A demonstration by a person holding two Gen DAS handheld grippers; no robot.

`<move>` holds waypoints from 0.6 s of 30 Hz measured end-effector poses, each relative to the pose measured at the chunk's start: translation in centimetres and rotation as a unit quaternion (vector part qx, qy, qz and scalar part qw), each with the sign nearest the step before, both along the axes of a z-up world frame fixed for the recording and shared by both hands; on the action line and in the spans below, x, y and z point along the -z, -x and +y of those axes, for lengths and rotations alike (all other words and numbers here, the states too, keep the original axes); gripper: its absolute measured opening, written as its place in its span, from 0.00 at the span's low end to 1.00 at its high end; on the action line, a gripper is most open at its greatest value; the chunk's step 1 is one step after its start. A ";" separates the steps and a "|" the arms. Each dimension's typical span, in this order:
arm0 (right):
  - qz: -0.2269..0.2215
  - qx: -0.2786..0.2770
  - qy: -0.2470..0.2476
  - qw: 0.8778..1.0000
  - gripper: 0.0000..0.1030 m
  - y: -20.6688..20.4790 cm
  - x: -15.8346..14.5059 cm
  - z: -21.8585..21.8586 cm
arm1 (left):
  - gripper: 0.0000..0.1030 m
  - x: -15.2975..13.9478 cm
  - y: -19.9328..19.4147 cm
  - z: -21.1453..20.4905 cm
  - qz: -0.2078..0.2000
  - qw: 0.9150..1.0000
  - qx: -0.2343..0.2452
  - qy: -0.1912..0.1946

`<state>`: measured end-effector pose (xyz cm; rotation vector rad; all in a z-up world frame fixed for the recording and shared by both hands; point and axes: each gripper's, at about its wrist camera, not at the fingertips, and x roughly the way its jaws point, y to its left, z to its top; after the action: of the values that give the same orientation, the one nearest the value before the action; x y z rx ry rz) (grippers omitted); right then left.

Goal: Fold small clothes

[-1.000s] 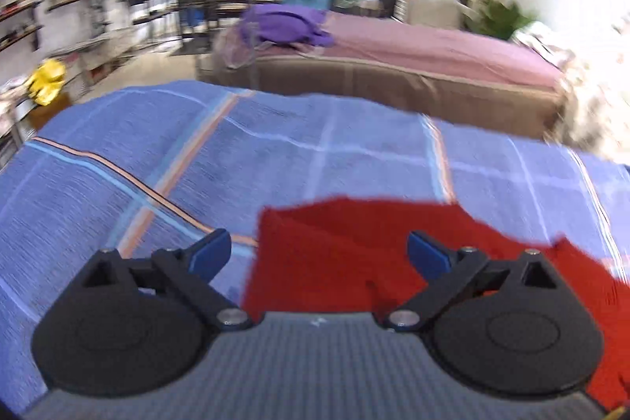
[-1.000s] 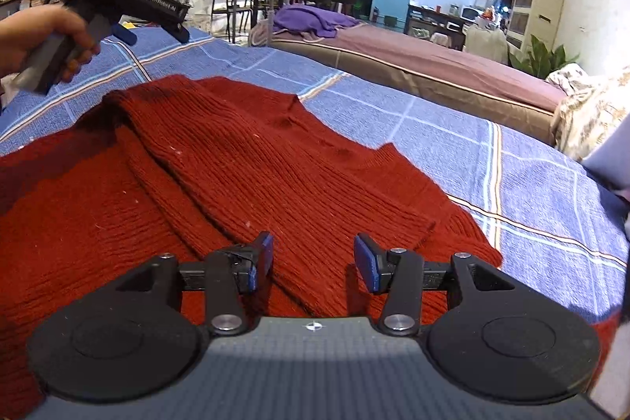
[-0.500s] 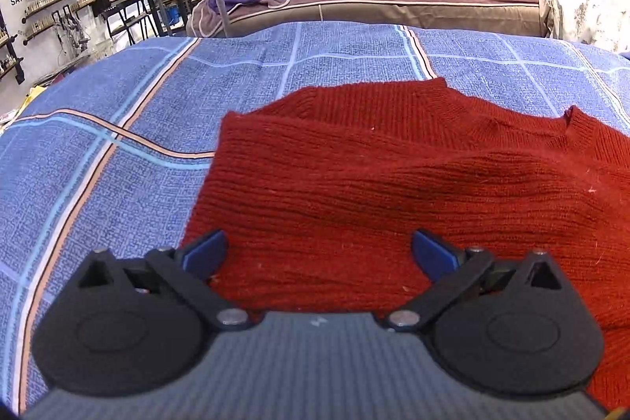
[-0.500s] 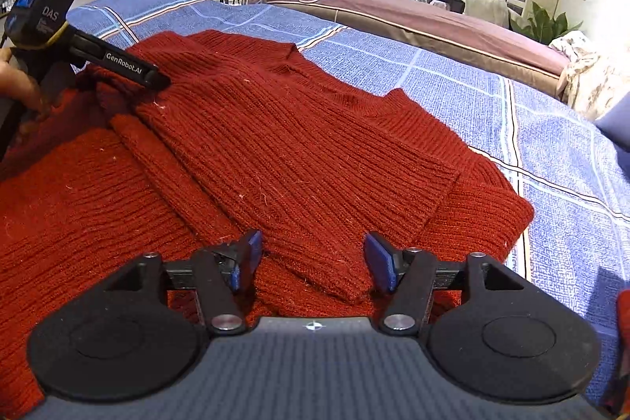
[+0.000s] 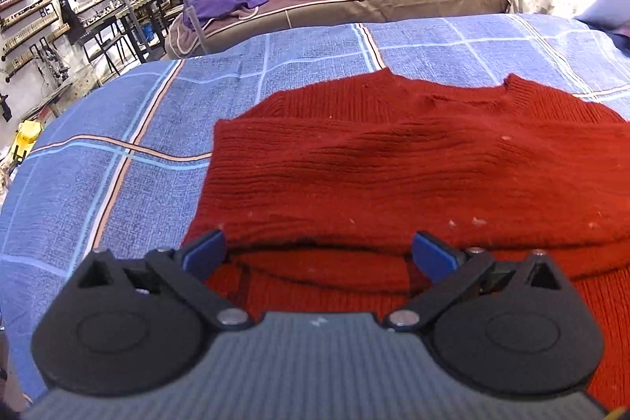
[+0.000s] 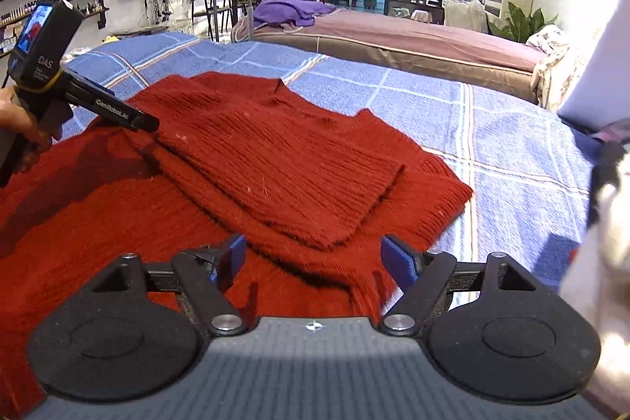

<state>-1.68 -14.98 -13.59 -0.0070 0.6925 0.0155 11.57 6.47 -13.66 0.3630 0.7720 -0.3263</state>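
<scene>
Sleeves folded in on the red sweater (image 5: 393,164); both tools free of it, the next fold not yet begun.

The sweater lies flat on the blue checked bed (image 5: 118,184), a sleeve laid across its body. The left tool (image 5: 319,254) hovers wide just over that folded sleeve's near edge, gripping nothing. The right tool (image 6: 313,258) is opening its jaws, the sleeve cuff just ahead between them but not pinched. The next move likely calls for gripping the hem or shoulders to fold the body over.
</scene>
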 end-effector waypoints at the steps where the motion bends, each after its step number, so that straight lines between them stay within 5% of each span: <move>1: 0.005 0.002 -0.003 1.000 1.00 0.4 0.0 -0.2 | 1.00 -0.1 0.4 0.2 0.002 1.000 0.001 0.002; 18: 0.120 0.018 -0.158 0.980 1.00 5.3 2.8 -1.8 | 1.00 1.8 5.9 11.7 0.053 0.992 -0.103 0.039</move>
<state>-7.02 -16.75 -16.43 0.3170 0.9248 0.0923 5.70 18.13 -15.43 0.1916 0.8902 -0.1812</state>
